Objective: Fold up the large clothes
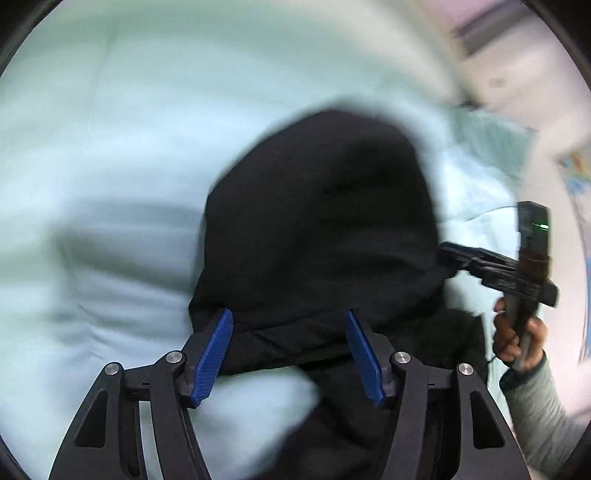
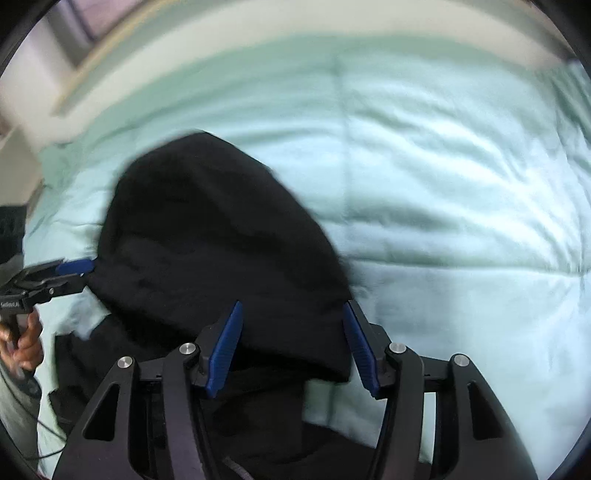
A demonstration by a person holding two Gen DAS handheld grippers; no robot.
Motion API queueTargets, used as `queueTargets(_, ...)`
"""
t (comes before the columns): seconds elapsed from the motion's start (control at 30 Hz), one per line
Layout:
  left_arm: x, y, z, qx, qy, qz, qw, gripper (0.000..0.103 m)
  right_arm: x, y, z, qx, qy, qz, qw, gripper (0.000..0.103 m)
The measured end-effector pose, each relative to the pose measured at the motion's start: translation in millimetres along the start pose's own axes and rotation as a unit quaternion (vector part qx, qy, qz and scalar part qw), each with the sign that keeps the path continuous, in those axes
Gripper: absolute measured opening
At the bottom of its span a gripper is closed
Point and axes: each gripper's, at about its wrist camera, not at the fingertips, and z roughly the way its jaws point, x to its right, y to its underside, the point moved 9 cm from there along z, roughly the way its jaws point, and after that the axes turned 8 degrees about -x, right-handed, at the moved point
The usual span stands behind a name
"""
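Observation:
A black garment (image 1: 317, 221) lies bunched on a pale green bed cover (image 1: 110, 147). My left gripper (image 1: 288, 317) is open, its blue fingers either side of the garment's near fold, not pinching it. My right gripper (image 2: 293, 310) is open too, straddling the garment (image 2: 207, 236) near its right edge. The right gripper also shows in the left wrist view (image 1: 447, 253), at the garment's right side. The left gripper shows in the right wrist view (image 2: 86, 269), at the garment's left edge. Both views are blurred.
The bed cover (image 2: 461, 184) spreads wide to the right in the right wrist view. A pale wall and window frame (image 2: 74, 22) lie beyond the bed's far edge. A person's hand (image 1: 517, 339) holds the right gripper's handle.

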Motion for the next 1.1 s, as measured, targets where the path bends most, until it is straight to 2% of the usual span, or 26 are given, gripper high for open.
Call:
queueTargets(0.07,1.7,-2.8,4.6,0.011,-0.017,0.008,0.9998,0.065,6.8,6.3,33.1,-0.041,-0.027,0.026,0.998,0.059)
queueTargets(0.13,9.5,-2.8,-2.6,0.013,-0.052,0.035,0.9979,0.065,11.4,4.4,39.0,-0.035,-0.044,0.042,0.998,0.061)
queueTargets(0.2,15.8,-0.5,-18.1,0.020,-0.059,0.052,0.9967,0.065,11.8,3.2,30.9,-0.033,-0.045,0.035,0.998,0.061)
queueTargets(0.23,16.8,-1.2,-24.6,0.026,-0.057,0.054,0.9966,0.065,11.0,2.7,22.3,-0.029,-0.042,0.023,0.998,0.061)
queueTargets(0.33,21.9,-10.8,-67.7,0.077,-0.048,0.060,0.9940,0.065,8.4,-4.4,-8.1,-0.003,-0.041,-0.015,0.999,0.061)
queueTargets(0.4,26.4,-27.0,-101.7,0.120,-0.007,0.048,0.9916,0.066,4.8,-16.9,-26.6,0.018,-0.046,-0.032,0.998,0.062)
queueTargets(0.47,26.7,-45.9,-115.2,0.133,0.024,0.040,0.9900,0.080,1.4,-35.4,-38.5,0.032,-0.053,-0.046,0.997,0.068)
queueTargets(0.57,20.0,-76.9,-95.1,0.100,0.034,0.029,0.9940,0.080,-3.7,-59.3,-37.9,0.037,-0.066,-0.061,0.995,0.075)
queueTargets(0.67,7.4,-87.4,-57.0,0.040,0.052,0.015,0.9977,0.080,-12.0,-83.5,-22.9,0.013,-0.102,-0.064,0.993,0.076)
queueTargets(0.73,6.7,-91.3,-35.5,0.025,0.058,0.006,0.9980,0.079,-22.9,-92.8,-5.1,-0.007,-0.112,-0.069,0.991,0.076)
queueTargets(0.77,7.6,-92.3,-26.1,0.020,0.075,0.003,0.9970,0.080,-25.1,-95.7,4.5,-0.020,-0.114,-0.076,0.990,0.076)
queueTargets(0.83,13.0,-86.5,-17.5,0.031,0.076,0.012,0.9965,0.079,-27.5,-99.6,20.0,-0.041,-0.121,-0.084,0.988,0.076)
queueTargets(0.87,17.3,-85.5,-10.5,0.037,0.068,0.022,0.9967,0.074,-29.8,-101.0,29.0,-0.054,-0.125,-0.084,0.987,0.076)
queueTargets(0.9,20.8,-81.9,-12.7,0.042,0.061,0.039,0.9965,0.064,-40.2,-96.1,33.2,-0.061,-0.125,-0.087,0.986,0.076)
queueTargets(0.93,30.0,-79.2,-13.3,0.045,0.050,0.052,0.9964,0.037,-46.5,-94.0,37.1,-0.059,-0.113,-0.097,0.987,0.070)
queueTargets(0.97,35.8,-75.7,-16.6,0.052,0.028,0.072,0.9956,0.024,-54.3,-92.6,38.8,-0.054,-0.105,-0.110,0.987,0.049)
queueTargets(1.03,52.6,-66.7,-31.2,0.076,0.022,0.104,0.9914,0.017,-65.3,-82.6,27.4,-0.032,-0.094,-0.133,0.986,0.024)
queueTargets(1.07,61.1,-64.1,-40.4,0.088,0.021,0.115,0.9893,0.016,-68.7,-76.4,15.5,-0.013,-0.086,-0.147,0.985,0.018)
queueTargets(1.1,74.6,-54.8,-54.2,0.102,0.020,0.132,0.9858,0.015,-72.9,-70.9,3.2,0.004,-0.080,-0.156,0.985,0.018)
